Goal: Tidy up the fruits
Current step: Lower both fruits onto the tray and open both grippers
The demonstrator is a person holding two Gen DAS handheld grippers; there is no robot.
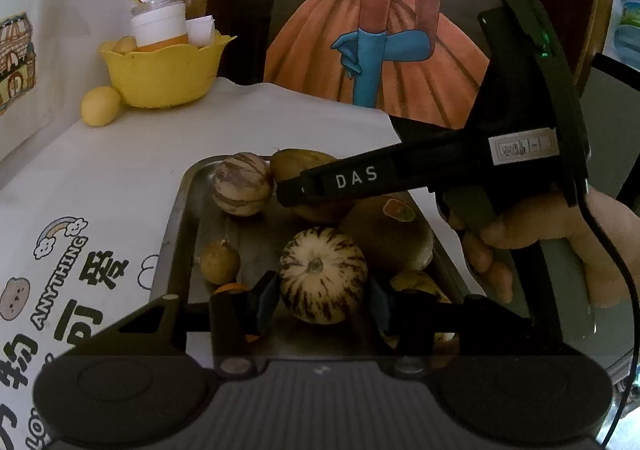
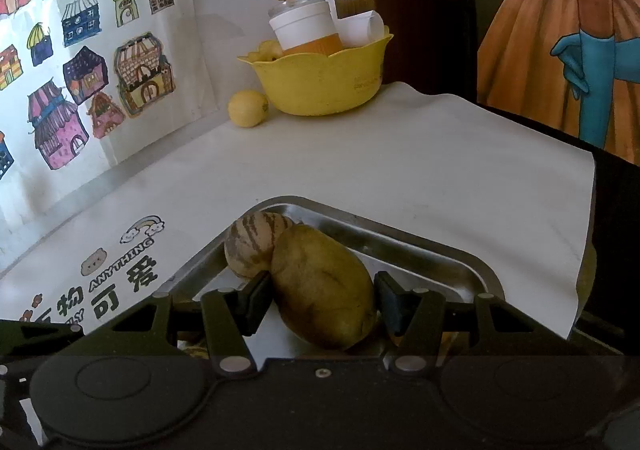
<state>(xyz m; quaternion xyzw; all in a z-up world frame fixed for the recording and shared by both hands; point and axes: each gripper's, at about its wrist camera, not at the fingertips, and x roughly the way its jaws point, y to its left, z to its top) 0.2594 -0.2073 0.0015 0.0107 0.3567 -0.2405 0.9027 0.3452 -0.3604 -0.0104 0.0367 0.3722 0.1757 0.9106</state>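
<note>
A metal tray [image 1: 180, 218] on the white cloth holds several fruits. My left gripper [image 1: 322, 302] is shut on a cream, brown-striped round fruit [image 1: 323, 274] near the tray's front; both blue pads press its sides. A second striped fruit [image 1: 242, 184] lies at the tray's far corner. Beside it is an olive-green oval fruit [image 2: 324, 290], and my right gripper [image 2: 320, 298] is shut on it. In the left wrist view the right gripper [image 1: 288, 190] reaches in from the right, held by a hand [image 1: 540, 226]. The second striped fruit [image 2: 252, 242] touches the olive one.
A brown fruit with a sticker [image 1: 388, 238] and a small round brown fruit [image 1: 219, 262] also lie in the tray. A yellow bowl [image 2: 320, 82] holding a white cup stands at the back, with a yellow lemon [image 2: 248, 108] beside it. The cloth's right edge [image 2: 588, 210] drops off.
</note>
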